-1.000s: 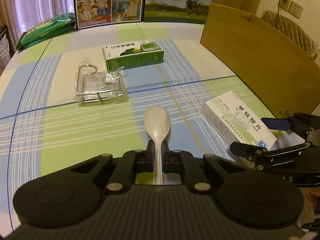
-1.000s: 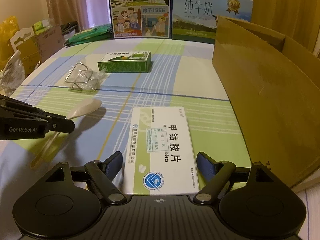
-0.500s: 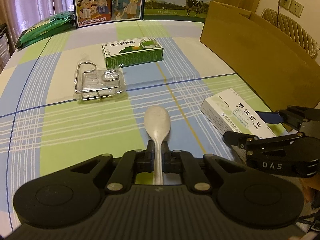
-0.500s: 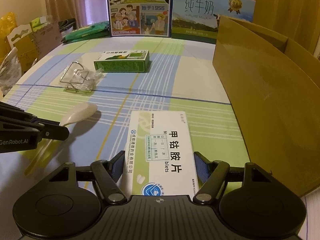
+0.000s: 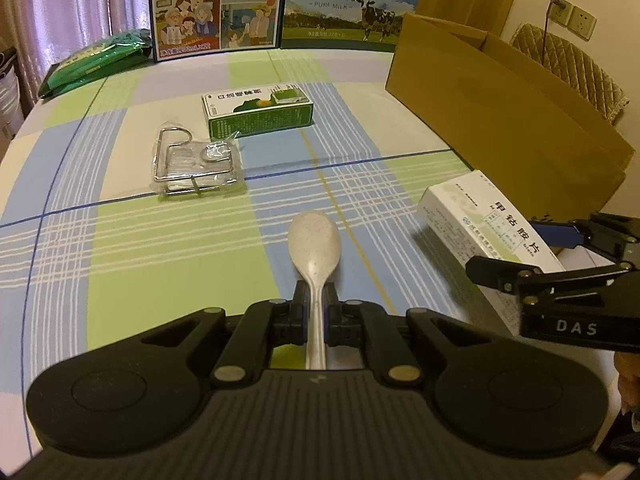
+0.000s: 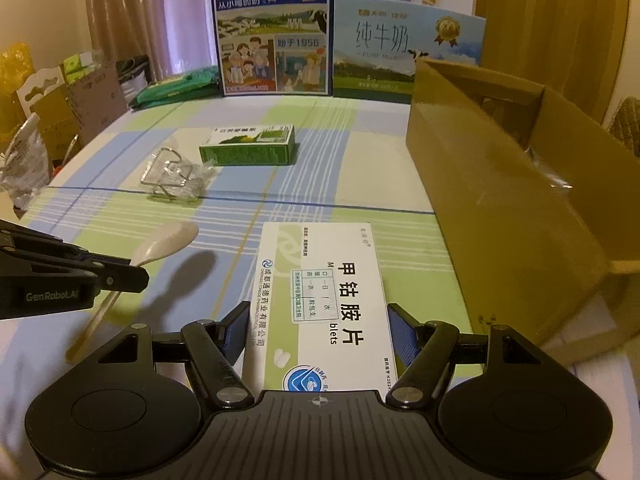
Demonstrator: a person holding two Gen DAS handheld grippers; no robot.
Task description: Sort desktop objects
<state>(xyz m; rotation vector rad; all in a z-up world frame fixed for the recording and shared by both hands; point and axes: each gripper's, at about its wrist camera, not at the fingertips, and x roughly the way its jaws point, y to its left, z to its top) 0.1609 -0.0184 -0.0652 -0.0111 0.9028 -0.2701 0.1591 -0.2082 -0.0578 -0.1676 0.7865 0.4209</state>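
**Spoon clamped in left gripper; white medicine box between fingers of right gripper**

The spoon [image 5: 315, 246] was pale cream with fine speckles, its bowl pointing away from the camera over the checked tablecloth [image 5: 120, 248]. Its handle ran straight back between the jaws of the left gripper [image 5: 315, 312], which were drawn together and clamped on it. In the right wrist view the spoon cast a shadow on the cloth, apart from its bowl.

The white medicine box [image 6: 320, 304] was flat and oblong, with a green band along its left side and black Chinese lettering. It lay lengthwise between the blue-padded fingers [image 6: 234, 334] of the right gripper [image 6: 318, 336]. The jaws stood wide apart, one at each long edge. Whether the pads touched the box could not be determined.

Beyond these, a green medicine box [image 5: 258, 110] lay flat near mid-table, and a wire rack in a clear bag [image 5: 196, 164] rested just beside it. An open cardboard carton [image 6: 500, 200] stood along the right side of the table, close to the white box. Two milk cartons [image 6: 274, 28] stood at the far edge.

Against the frame one second earlier, the spoon remained gripped in the same manner. The right gripper had advanced along the white box, so that less of the box's near end showed ahead of its fingers.
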